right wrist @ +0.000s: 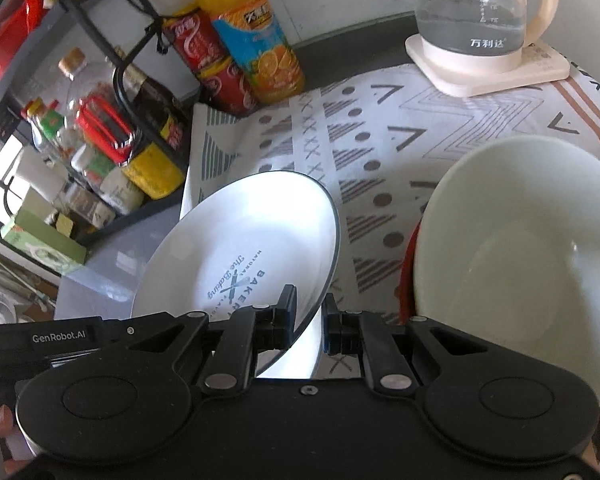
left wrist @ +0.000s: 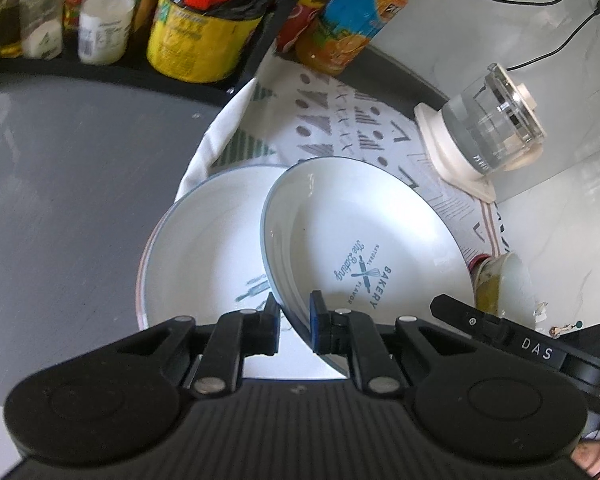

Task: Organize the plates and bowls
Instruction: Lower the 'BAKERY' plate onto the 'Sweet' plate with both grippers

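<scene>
Left wrist: plate (left wrist: 364, 236) reads "BAKERY"; right wrist: kettle (right wrist: 476, 20) "万利达".

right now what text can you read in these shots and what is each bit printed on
"NATURAL The Baking BAKERY FLAVOR": held plate
"DAS": right gripper body, seen from the left wrist
"GenRobot.AI": left gripper body, seen from the right wrist
"万利达": glass kettle
Orange drink bottle, red bottle, rack jars: labels blurred, unreadable
Lower plate: print mostly covered
</scene>
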